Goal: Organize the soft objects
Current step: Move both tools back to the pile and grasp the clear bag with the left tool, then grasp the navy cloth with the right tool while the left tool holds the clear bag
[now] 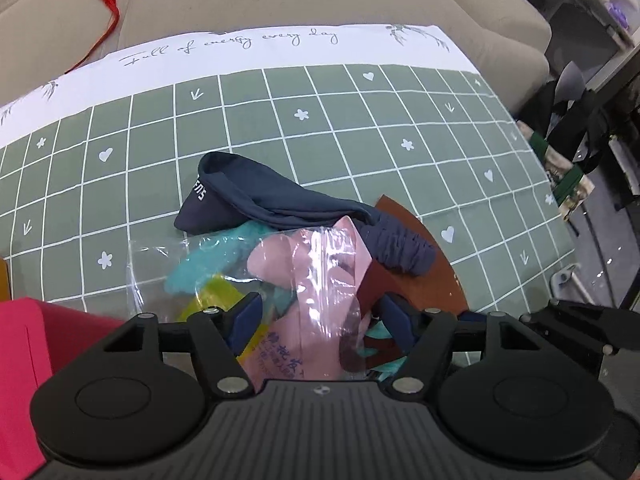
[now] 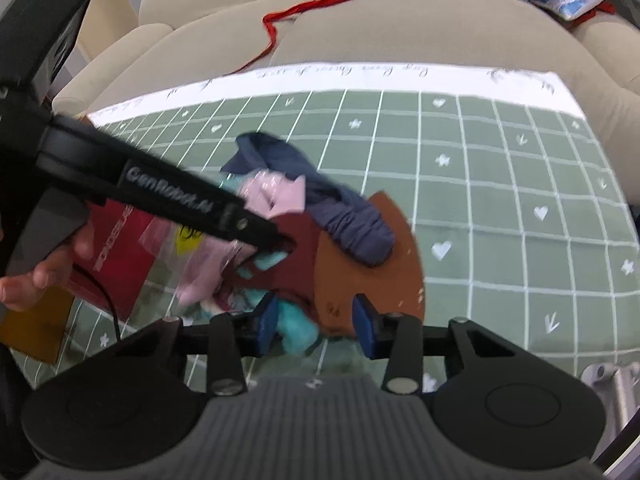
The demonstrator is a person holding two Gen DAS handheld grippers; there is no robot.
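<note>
A clear plastic bag (image 1: 280,276) holding pink and teal soft items lies on the green checked cloth (image 1: 360,128). A navy garment (image 1: 256,196) lies across it and onto a brown round mat (image 1: 436,276). My left gripper (image 1: 320,316) has its blue pads either side of the bag, jaws apart. In the right wrist view the left gripper (image 2: 280,242) reaches into the pile over the bag (image 2: 208,264). My right gripper (image 2: 316,324) is open around a teal soft item (image 2: 298,328) at the edge of the brown mat (image 2: 368,276). The navy garment (image 2: 344,220) lies behind.
A red packet (image 2: 116,256) and an orange flat piece (image 2: 36,324) lie at the left; a pink box (image 1: 24,352) shows in the left wrist view. A beige sofa (image 2: 400,28) with a red ribbon (image 2: 312,4) stands behind the cloth. Clutter (image 1: 580,152) sits past the right edge.
</note>
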